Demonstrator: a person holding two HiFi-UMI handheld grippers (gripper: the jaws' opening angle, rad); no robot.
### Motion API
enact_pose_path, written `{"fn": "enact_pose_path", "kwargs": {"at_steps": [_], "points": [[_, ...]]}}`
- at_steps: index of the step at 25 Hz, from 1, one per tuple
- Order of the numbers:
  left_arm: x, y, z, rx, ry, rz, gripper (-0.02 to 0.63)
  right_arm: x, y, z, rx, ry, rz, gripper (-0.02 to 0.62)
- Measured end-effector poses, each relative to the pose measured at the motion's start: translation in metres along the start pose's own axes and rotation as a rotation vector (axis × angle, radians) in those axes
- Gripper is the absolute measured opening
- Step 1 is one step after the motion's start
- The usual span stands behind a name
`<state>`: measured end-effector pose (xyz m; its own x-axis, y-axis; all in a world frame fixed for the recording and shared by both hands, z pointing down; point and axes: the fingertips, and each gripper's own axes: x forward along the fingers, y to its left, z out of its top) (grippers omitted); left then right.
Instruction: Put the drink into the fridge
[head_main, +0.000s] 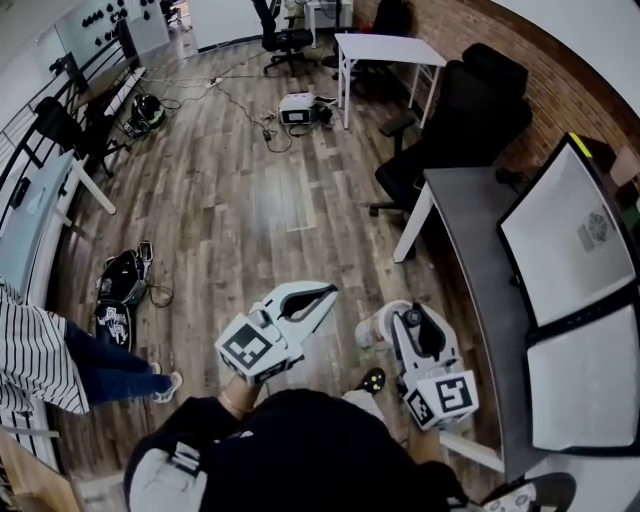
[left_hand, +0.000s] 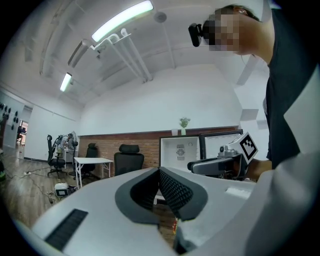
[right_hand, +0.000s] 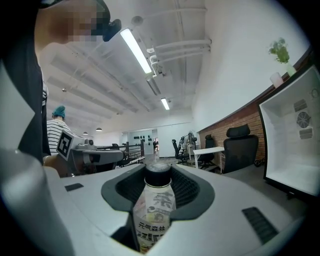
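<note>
The drink bottle (right_hand: 156, 212), with a black cap and a pale printed label, stands upright between the jaws of my right gripper (right_hand: 159, 172), which is shut on it. In the head view the bottle (head_main: 376, 325) pokes out ahead of the right gripper (head_main: 395, 320), low in the middle. My left gripper (head_main: 328, 292) is beside it on the left, jaw tips together and nothing held; its dark pads (left_hand: 172, 190) meet in its own view. The fridge (head_main: 565, 235), white inside with a dark frame, stands on the grey desk at the right, also in the right gripper view (right_hand: 295, 145).
A grey desk (head_main: 470, 250) runs along the right with a second white unit (head_main: 585, 375) on it. Black office chairs (head_main: 470, 120) and a white table (head_main: 385, 50) stand beyond. A person in a striped shirt (head_main: 35, 360) stands left; a bag (head_main: 122, 285) and cables (head_main: 298, 108) lie on the wood floor.
</note>
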<state>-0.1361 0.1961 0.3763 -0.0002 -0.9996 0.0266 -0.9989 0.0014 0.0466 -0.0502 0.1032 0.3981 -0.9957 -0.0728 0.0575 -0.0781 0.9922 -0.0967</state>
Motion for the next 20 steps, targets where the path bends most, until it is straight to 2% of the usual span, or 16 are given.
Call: {"fn": "enact_pose_path", "kwargs": {"at_steps": [8, 20], "points": [[0.059, -0.018, 0.012, 0.019, 0.000, -0.012, -0.003, -0.012, -0.060, 0.012, -0.003, -0.021, -0.007, 0.150], [0.139, -0.035, 0.010, 0.008, 0.004, -0.018, -0.003, -0.025, -0.138, 0.016, -0.002, -0.009, -0.012, 0.150]]}}
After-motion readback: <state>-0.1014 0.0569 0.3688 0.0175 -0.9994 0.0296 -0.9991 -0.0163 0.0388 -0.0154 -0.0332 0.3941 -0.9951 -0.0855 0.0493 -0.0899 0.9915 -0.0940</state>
